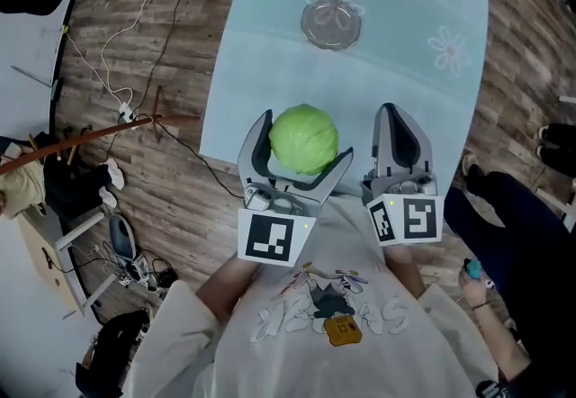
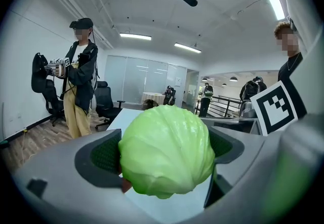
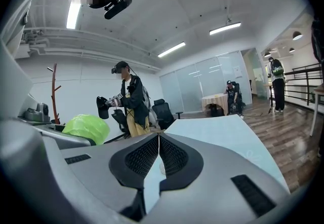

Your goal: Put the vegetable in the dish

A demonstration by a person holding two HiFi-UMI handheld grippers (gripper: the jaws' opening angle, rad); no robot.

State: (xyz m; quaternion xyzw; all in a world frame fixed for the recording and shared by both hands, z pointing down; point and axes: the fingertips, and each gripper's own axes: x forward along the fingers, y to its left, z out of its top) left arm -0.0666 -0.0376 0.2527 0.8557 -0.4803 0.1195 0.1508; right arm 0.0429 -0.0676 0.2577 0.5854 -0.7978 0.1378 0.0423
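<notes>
L gripper gripping cabbage, jaws spread wide round it, at table edge. R gripper sitting at its 3 o'clock, jaws pressed together, empty. Dish lying at 12 o'clock.

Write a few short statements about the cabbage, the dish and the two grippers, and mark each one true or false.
1. The left gripper is shut on the cabbage. True.
2. The cabbage lies in the dish. False: the dish is empty, farther along the table, and the cabbage is held between the left gripper's jaws at the near end.
3. The right gripper is shut and holds nothing. True.
4. The tablecloth is red. False: it is pale blue with flower prints.
</notes>
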